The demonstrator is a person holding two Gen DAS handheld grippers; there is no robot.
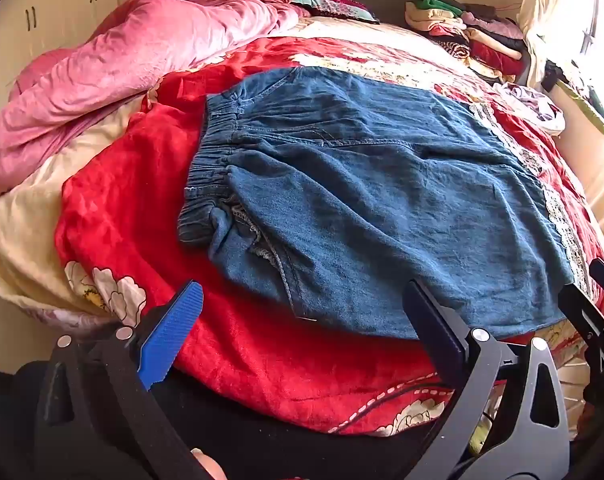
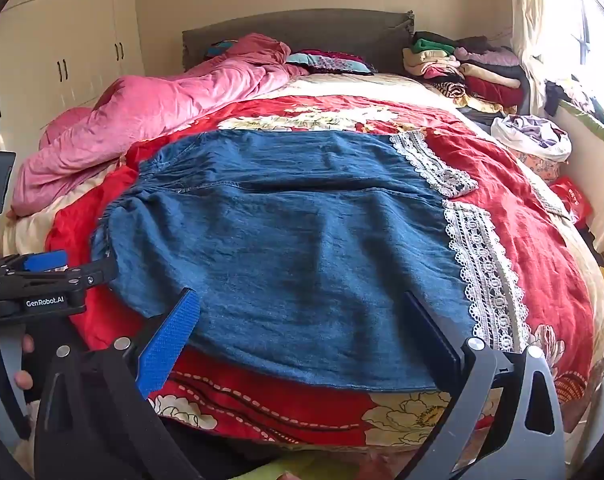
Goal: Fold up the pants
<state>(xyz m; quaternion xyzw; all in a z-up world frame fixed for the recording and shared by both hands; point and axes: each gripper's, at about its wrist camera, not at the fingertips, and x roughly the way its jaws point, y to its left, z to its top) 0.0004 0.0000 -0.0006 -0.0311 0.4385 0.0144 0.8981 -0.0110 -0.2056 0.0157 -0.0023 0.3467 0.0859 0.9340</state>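
**On the bed, denim pants spread flat**

Over the red blanket (image 2: 514, 216), left hand-held gripper (image 1: 306, 328) gapes wide, holding nothing; blue pants (image 2: 293, 240) lie between (lace hems rightward); right hand-held gripper (image 2: 306, 336) likewise wide, empty.

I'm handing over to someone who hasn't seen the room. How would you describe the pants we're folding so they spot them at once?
Start at the bed with the red floral blanket. Spread flat across its middle lie the blue denim pants, elastic waistband to the left, white lace trim along the hems on the right. Nothing else there is blue denim; the heaped pink quilt and stacked clothes sit farther back.
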